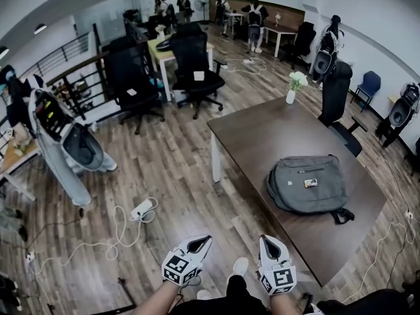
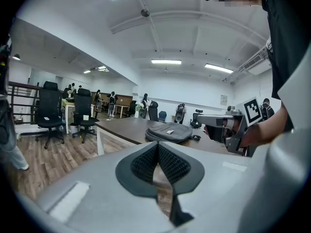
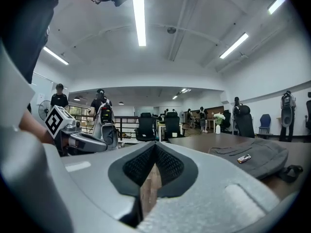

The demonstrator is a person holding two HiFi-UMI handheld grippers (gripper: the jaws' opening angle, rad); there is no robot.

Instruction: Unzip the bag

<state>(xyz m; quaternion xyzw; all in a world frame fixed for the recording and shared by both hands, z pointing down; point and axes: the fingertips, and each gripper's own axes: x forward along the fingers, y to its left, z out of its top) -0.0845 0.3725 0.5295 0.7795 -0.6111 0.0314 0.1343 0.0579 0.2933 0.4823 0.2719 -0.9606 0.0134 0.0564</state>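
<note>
Judging progress from the bag's condition, the unzipping is not yet beginning: the grey bag (image 1: 307, 186) is lying flat and closed on the dark desk (image 1: 256, 133), its zipper line is showing no gap, and neither claw is touching it. Every step is therefore remaining to be done: reaching the bag, locating the zipper pull (too small to make out at this range), pinching it, and drawing it along the track, probably while the other claw is steadying the fabric. Reading the head view from left to right, the left claw (image 1: 202, 241) is hovering over the wooden floor (image 1: 164, 169) with its jaws pressed together and nothing between them. The right claw (image 1: 268, 241) is hanging just beside it, likewise pressed together and empty, close to the desk's near edge. The bag is sitting ahead of and to the right of both claws, well apart from the left one and somewhat nearer the right one. In the left gripper view the bag is appearing almost straight ahead beyond the jaws; in the right gripper view it is lying off to the right.
</note>
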